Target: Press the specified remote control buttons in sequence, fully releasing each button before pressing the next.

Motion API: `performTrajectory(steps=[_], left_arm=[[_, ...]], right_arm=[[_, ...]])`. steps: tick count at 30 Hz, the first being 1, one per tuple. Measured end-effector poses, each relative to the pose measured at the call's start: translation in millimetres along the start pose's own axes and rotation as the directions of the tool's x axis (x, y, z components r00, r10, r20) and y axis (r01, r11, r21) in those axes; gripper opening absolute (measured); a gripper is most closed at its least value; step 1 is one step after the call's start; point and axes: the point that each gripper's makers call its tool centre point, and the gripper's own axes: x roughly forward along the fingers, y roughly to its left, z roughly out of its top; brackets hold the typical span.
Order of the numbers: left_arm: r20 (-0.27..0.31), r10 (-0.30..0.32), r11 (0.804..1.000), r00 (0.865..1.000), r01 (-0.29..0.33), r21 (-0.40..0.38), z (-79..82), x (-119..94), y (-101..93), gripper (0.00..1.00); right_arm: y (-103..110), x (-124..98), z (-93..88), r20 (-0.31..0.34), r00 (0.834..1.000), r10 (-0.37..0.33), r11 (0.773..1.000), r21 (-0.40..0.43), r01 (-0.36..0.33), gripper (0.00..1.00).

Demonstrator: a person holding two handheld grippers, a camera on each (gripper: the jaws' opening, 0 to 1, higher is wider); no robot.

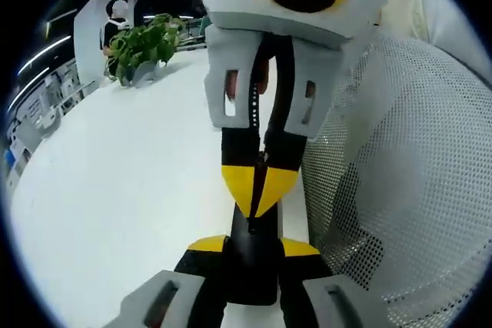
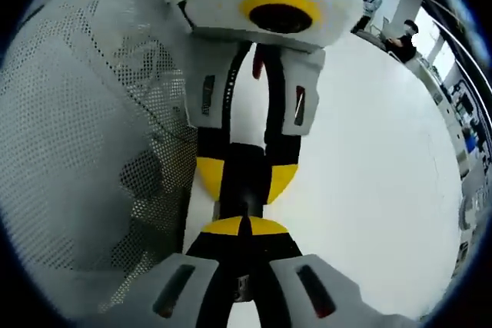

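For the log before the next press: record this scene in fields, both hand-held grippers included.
left hand-held gripper: jaws clamped on either side of the dark remote
right hand-held gripper: jaws shut, yellow tips together and pointed at the remote; contact cannot be told
surface: white table
beside the table: grey mesh chair
background: potted plant on the table's far side
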Motion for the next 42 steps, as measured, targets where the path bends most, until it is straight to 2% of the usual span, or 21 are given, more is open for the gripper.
performTrajectory(steps=[3, 6, 11, 12, 19, 22, 24, 28, 29, 31, 34, 38, 42], left_arm=[[0.000, 0.000, 1.000, 1.000, 0.000, 0.000, 0.5, 0.0, -0.2, 0.24], [0.000, -0.002, 1.000, 1.000, 0.002, -0.001, 0.5, 0.2, -0.2, 0.24], [0.002, -0.002, 1.000, 1.000, 0.002, -0.004, 0.4, 0.5, 0.1, 0.24], [0.002, -0.002, 1.000, 1.000, 0.002, -0.004, 0.5, 0.5, 0.1, 0.24], [0.003, -0.002, 1.000, 1.000, 0.002, -0.004, 0.5, 0.7, 0.2, 0.24], [0.004, -0.003, 1.000, 1.000, 0.003, -0.005, 0.7, 0.7, 0.2, 0.24], [0.004, -0.003, 1.000, 1.000, 0.003, -0.004, 0.6, 0.6, 0.3, 0.24], [0.005, -0.004, 1.000, 1.000, 0.004, -0.005, 0.7, 0.6, 0.2, 0.24], [0.006, -0.003, 1.000, 1.000, 0.003, -0.006, 0.6, 0.5, 0.2, 0.24], [0.006, -0.004, 1.000, 1.000, 0.004, -0.005, 0.6, 0.6, 0.2, 0.24], [0.006, -0.003, 1.000, 1.000, 0.003, -0.006, 0.8, 0.7, 0.3, 0.24], [0.007, -0.004, 1.000, 1.000, 0.004, -0.006, 1.5, 0.3, -0.1, 0.24], [0.008, -0.003, 1.000, 1.000, 0.003, -0.006, 1.5, 0.2, 0.0, 0.24]], right_arm=[[1.8, 0.0, 0.1, -0.003, 1.000, -0.015, 0.999, -0.038, 0.015, 0.00], [2.2, 0.0, 1.1, -0.024, 0.999, -0.039, 0.989, -0.146, 0.035, 0.00], [3.4, 1.3, 1.8, -0.081, 0.996, -0.036, 0.969, -0.246, 0.015, 0.00], [3.6, 1.5, 1.9, -0.082, 0.996, -0.035, 0.969, -0.245, 0.014, 0.00], [2.6, 0.2, 1.4, -0.059, 0.998, -0.028, 0.977, -0.211, 0.015, 0.00], [0.9, -0.7, 1.6, 0.010, 0.998, -0.063, 0.994, -0.085, 0.063, 0.00], [-0.6, -1.5, 1.1, 0.056, 0.995, -0.084, 0.996, 0.025, 0.083, 0.00], [-1.6, -3.9, 1.1, 0.118, 0.987, -0.110, 0.982, 0.166, 0.090, 0.00], [-2.1, -4.0, 0.6, 0.131, 0.986, -0.107, 0.972, 0.223, 0.076, 0.00], [-4.0, -3.3, -1.6, 0.146, 0.985, -0.094, 0.962, 0.266, 0.053, 0.00], [-3.5, -1.2, -0.6, 0.146, 0.985, -0.091, 0.971, 0.234, 0.055, 0.00], [-1.8, 3.0, 2.3, 0.131, 0.988, -0.079, 0.992, 0.111, 0.064, 0.00], [-1.1, 5.0, 7.3, 0.127, 0.991, -0.051, 0.998, 0.055, 0.045, 0.00]])
